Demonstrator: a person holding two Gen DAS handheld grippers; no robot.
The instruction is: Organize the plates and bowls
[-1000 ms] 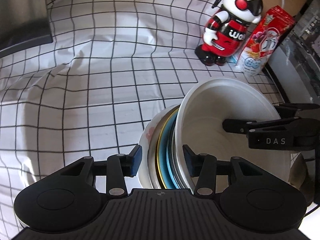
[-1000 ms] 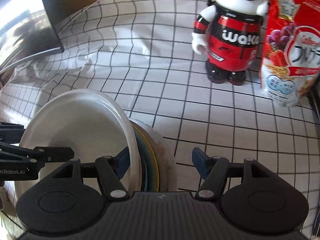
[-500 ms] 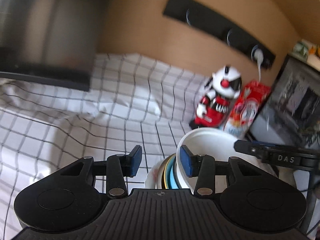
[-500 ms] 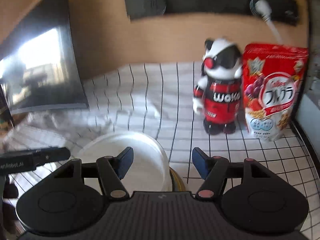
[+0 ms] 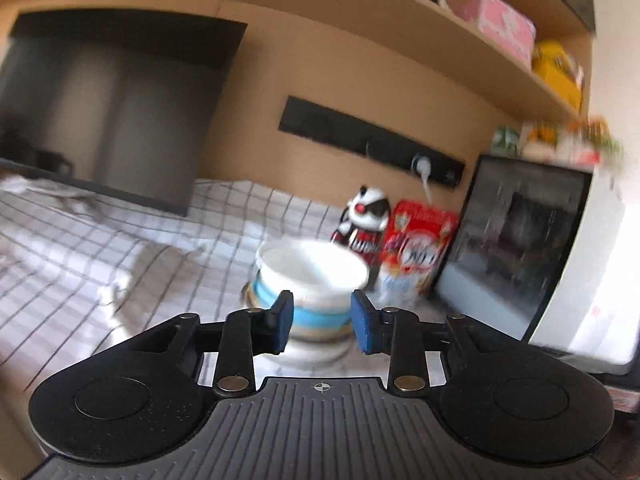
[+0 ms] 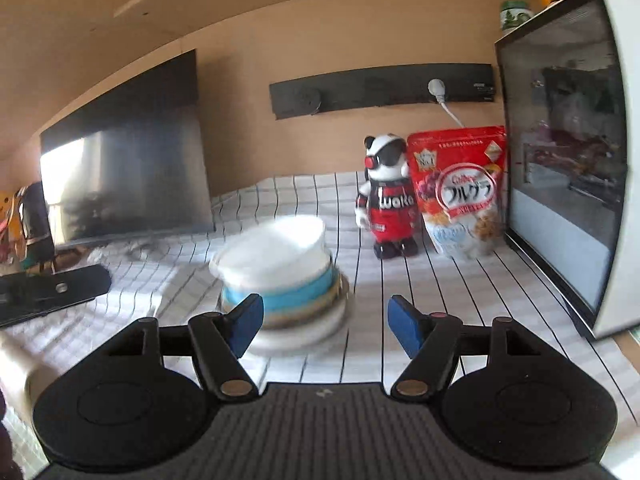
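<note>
Both grippers have pulled back, left gripper [image 5: 322,322] and right gripper [image 6: 325,330] empty and parted, leaving the white bowl [image 6: 276,254] nested atop the stack [image 6: 286,308].

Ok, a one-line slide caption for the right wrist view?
Open right gripper facing a stack of bowls and plates on the checked cloth.

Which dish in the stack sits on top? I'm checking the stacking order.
The white bowl sits on top, its open mouth facing up; beneath it come the blue dish, then a yellowish rim and the pale plate at the bottom.
</note>
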